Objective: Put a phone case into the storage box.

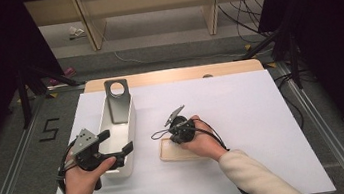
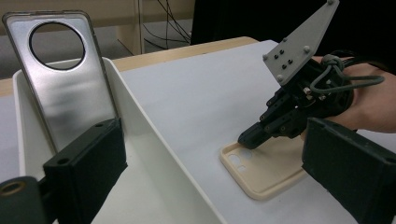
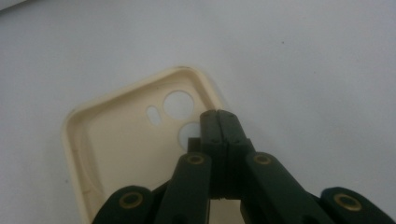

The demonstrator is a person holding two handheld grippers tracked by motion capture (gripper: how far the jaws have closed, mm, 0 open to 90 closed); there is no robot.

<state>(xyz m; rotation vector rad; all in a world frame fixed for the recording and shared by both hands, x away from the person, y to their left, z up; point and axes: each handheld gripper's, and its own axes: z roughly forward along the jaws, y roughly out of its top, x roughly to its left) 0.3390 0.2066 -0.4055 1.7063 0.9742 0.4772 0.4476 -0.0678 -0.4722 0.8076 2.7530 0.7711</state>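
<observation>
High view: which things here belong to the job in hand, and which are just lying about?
In the job:
cream phone case, with the shut right gripper over it
white tray, under the open left gripper
silver phone back, leaning in the tray

Lying about:
cables on the floor beyond the table

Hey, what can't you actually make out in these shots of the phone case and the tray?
- Cream phone case: high view, near end under the right hand.
- Right tongs: shut, tips over the case; contact unclear.
- White tray: left gripper view, near end cut off; floor behind left tongs.
</observation>
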